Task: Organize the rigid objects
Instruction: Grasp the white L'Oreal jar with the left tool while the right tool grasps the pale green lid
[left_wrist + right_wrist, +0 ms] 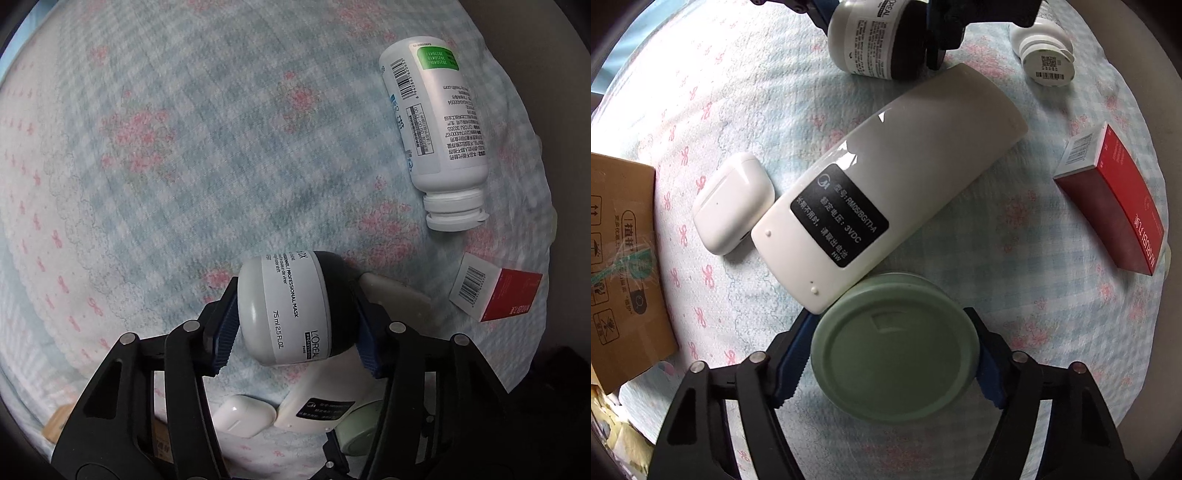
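My left gripper [295,325] is shut on a grey L'Oreal mask jar [284,310] with a black lid, held above the cloth; the jar also shows at the top of the right wrist view [868,37]. My right gripper [894,365] is shut on a pale green round tin [894,362]. The tin's far edge touches a white remote control [882,184] lying face down. A white earbud case [733,208] lies left of the remote. A white pill bottle [432,118] lies on its side, capless. A red and white box [1119,199] lies at the right.
Everything rests on a blue checked cloth with pink flowers [184,147]. A brown cardboard box [624,266] stands at the left edge in the right wrist view. The cloth's edge drops off at the right, past the red box [509,295].
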`<state>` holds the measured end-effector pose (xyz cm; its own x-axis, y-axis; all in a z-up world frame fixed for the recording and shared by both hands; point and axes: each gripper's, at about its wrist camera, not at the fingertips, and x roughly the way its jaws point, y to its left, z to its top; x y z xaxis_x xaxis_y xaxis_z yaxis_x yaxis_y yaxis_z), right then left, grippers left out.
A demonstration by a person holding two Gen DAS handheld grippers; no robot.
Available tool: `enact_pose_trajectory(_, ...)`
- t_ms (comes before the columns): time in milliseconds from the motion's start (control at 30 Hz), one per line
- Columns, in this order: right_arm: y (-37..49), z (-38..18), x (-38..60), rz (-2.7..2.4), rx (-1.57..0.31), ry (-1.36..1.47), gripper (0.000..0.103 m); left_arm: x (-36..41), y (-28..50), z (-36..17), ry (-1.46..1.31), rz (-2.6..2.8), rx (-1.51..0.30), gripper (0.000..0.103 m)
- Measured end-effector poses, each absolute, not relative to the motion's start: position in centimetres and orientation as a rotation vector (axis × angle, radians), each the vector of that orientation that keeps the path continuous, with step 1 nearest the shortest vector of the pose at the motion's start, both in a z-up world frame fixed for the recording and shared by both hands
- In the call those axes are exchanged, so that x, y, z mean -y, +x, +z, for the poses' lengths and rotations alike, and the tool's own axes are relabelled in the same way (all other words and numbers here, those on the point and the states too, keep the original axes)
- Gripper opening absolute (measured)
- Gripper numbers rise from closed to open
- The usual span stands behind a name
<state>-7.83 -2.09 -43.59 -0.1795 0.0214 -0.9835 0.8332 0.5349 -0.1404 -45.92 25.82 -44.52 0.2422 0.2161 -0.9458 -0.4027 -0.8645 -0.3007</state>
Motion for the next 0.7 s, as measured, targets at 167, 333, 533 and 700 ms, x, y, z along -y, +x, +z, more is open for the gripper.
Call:
enact_pose_trajectory(167,-8.6,-43.2,1.8,-0.847,-1.574,0.756,0.066,-25.3,-46.9,-43.7,-2.016,1.686,-0.147,0.050)
enact_pose_trajectory(333,-9.4,-42.2,1.3,-0.851,-1.545,0.754,0.066,-24.5,-47.2,-42.6,-2.002,1.692,-0.128,0.050)
enact_pose_trajectory(533,-10.8,-40.9,1.0,-0.871,-1.525,0.736,0.066,-22.4,-47.0,-40.1,-1.987,1.733,-0.063,0.050)
enact_pose_trajectory(700,-12.5,-39.4,0.7,-0.904,-1.509,0.748,0.066,-20.0,-46.8,-37.5,-1.974,1.769,-0.026,0.050)
